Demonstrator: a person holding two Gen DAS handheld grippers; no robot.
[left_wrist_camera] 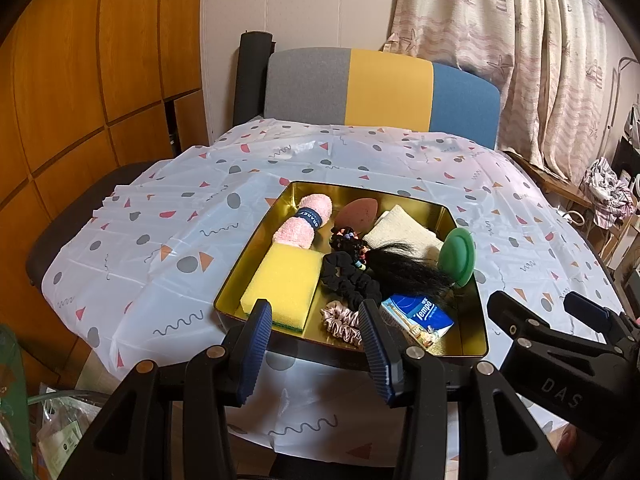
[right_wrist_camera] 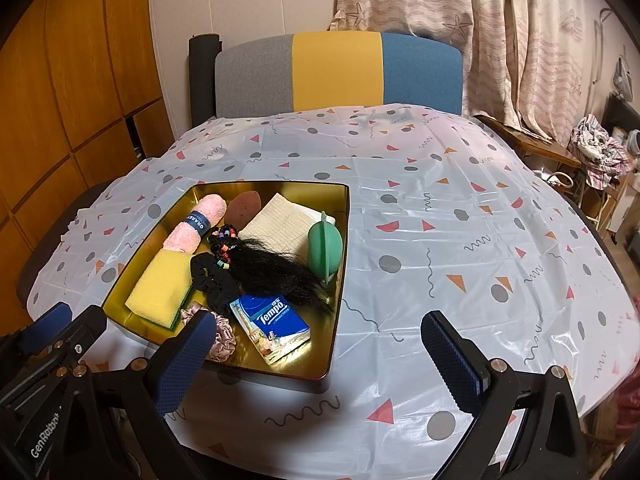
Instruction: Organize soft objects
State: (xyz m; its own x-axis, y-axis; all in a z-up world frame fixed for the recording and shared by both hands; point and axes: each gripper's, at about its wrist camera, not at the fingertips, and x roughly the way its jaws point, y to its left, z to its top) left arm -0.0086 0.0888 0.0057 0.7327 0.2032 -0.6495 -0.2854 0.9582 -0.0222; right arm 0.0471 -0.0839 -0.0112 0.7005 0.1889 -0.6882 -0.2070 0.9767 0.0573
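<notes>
A gold tin box (left_wrist_camera: 468, 344) (right_wrist_camera: 340, 216) sits on the table and holds a yellow sponge (left_wrist_camera: 284, 280) (right_wrist_camera: 160, 288), a rolled pink towel (left_wrist_camera: 306, 220) (right_wrist_camera: 196, 222), a folded cream cloth (left_wrist_camera: 404, 230) (right_wrist_camera: 280, 220), a black hairpiece (left_wrist_camera: 404, 268) (right_wrist_camera: 272, 270), a black scrunchie (left_wrist_camera: 350, 280) (right_wrist_camera: 212, 280), a pink scrunchie (left_wrist_camera: 342, 322) (right_wrist_camera: 222, 340), a blue Tempo tissue pack (left_wrist_camera: 418, 320) (right_wrist_camera: 272, 326), a green round pad (left_wrist_camera: 458, 254) (right_wrist_camera: 326, 248) and a brown puff (left_wrist_camera: 356, 212) (right_wrist_camera: 244, 204). My left gripper (left_wrist_camera: 316, 348) is open and empty at the box's near edge. My right gripper (right_wrist_camera: 320, 364) is open and empty, just in front of the box.
A patterned white cloth (right_wrist_camera: 440, 216) covers the table. A grey, yellow and blue chair back (left_wrist_camera: 380, 92) (right_wrist_camera: 336, 72) stands behind it. Wooden cabinets (left_wrist_camera: 80, 100) are at the left, curtains (right_wrist_camera: 480, 32) at the right, and a plastic bag (left_wrist_camera: 56, 424) lies below left.
</notes>
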